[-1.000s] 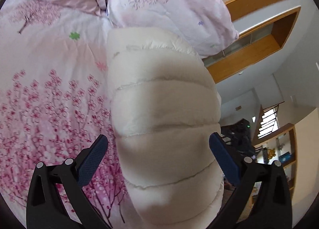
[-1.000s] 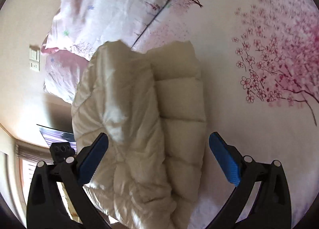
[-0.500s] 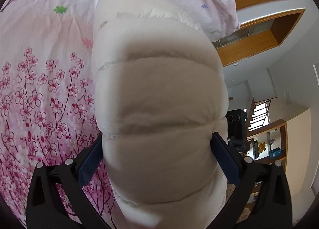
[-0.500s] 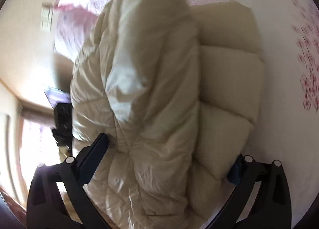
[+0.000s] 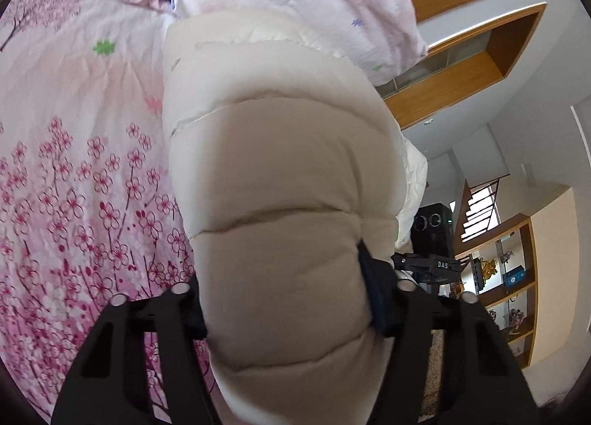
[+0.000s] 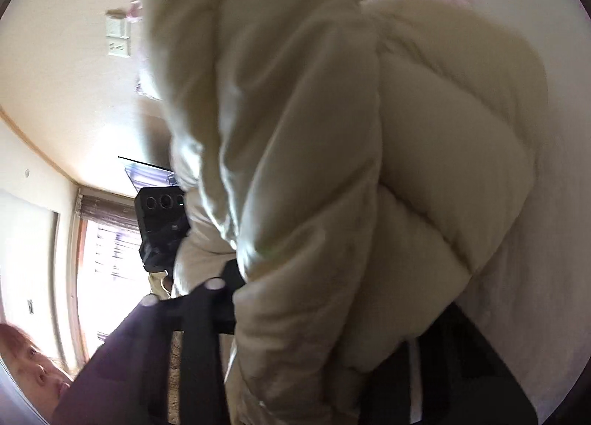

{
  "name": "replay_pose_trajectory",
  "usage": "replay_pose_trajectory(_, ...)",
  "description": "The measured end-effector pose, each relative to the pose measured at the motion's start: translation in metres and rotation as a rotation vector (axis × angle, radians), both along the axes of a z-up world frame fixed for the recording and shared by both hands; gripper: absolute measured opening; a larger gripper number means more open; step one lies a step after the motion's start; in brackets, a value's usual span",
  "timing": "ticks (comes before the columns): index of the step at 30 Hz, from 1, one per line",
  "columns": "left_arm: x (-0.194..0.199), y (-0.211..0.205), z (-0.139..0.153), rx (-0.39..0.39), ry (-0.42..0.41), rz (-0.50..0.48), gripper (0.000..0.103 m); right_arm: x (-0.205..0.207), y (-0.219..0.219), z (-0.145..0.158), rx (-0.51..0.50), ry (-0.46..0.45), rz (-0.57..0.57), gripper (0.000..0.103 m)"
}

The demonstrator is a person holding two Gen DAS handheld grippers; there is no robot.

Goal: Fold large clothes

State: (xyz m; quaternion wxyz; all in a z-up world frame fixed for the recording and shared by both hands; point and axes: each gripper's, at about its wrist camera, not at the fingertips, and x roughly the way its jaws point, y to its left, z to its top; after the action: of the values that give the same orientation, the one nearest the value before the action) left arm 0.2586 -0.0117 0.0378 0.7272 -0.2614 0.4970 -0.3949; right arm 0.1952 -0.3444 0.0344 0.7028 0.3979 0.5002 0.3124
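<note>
The cream puffer jacket (image 5: pixel 280 210) is lying on the blossom-print bedspread (image 5: pixel 74 166), filling the centre of both views. The left gripper (image 5: pixel 284 299) is squeezing a quilted panel, its jaws having just been closing, pads dented into the padding. The right gripper (image 6: pixel 325 314) has likewise been closing and seems to be clamping a bunched fold (image 6: pixel 295 203), though its right finger is hidden under fabric. Judging by this, the grasp is finishing; next comes lifting both ends together and folding over. The right view is blurring heavily.
</note>
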Motion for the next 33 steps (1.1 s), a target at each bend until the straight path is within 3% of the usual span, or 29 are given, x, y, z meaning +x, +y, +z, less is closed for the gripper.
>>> replay_pose_trajectory(4,0.000,0.016,0.012,-0.015,-0.044,0.030,0.050,0.008,0.014,0.026,-0.028,-0.068,0.016,0.025)
replay_pose_trajectory(8,0.003,0.038,0.031,0.007,-0.107,0.092,0.049,0.030,0.040,0.051,-0.052,-0.153,0.046,0.024)
replay_pose_trajectory(12,0.011,0.069,0.048,0.060,-0.172,0.183,0.049,0.058,0.068,0.058,-0.065,-0.189,0.075,0.024)
replay_pose_trajectory(16,0.026,0.097,0.051,0.117,-0.184,0.258,0.049,0.090,0.095,0.056,-0.073,-0.199,0.093,0.024)
replay_pose_trajectory(19,0.037,0.115,0.040,0.160,-0.169,0.296,0.049,0.107,0.115,0.041,-0.060,-0.158,0.095,0.024)
replay_pose_trajectory(22,0.044,0.125,0.019,0.196,-0.108,0.321,0.055,0.120,0.128,0.013,-0.117,-0.041,0.079,0.032)
replay_pose_trajectory(25,0.046,0.132,0.003,0.196,-0.065,0.341,0.065,0.122,0.127,-0.004,-0.109,0.025,0.047,0.047)
replay_pose_trajectory(29,0.043,0.133,0.007,0.224,-0.058,0.358,0.073,0.110,0.106,0.005,-0.180,0.026,0.003,0.064)
replay_pose_trajectory(33,0.019,0.139,0.032,0.329,-0.160,0.411,0.076,0.082,0.086,0.037,-0.295,-0.056,-0.110,0.069)
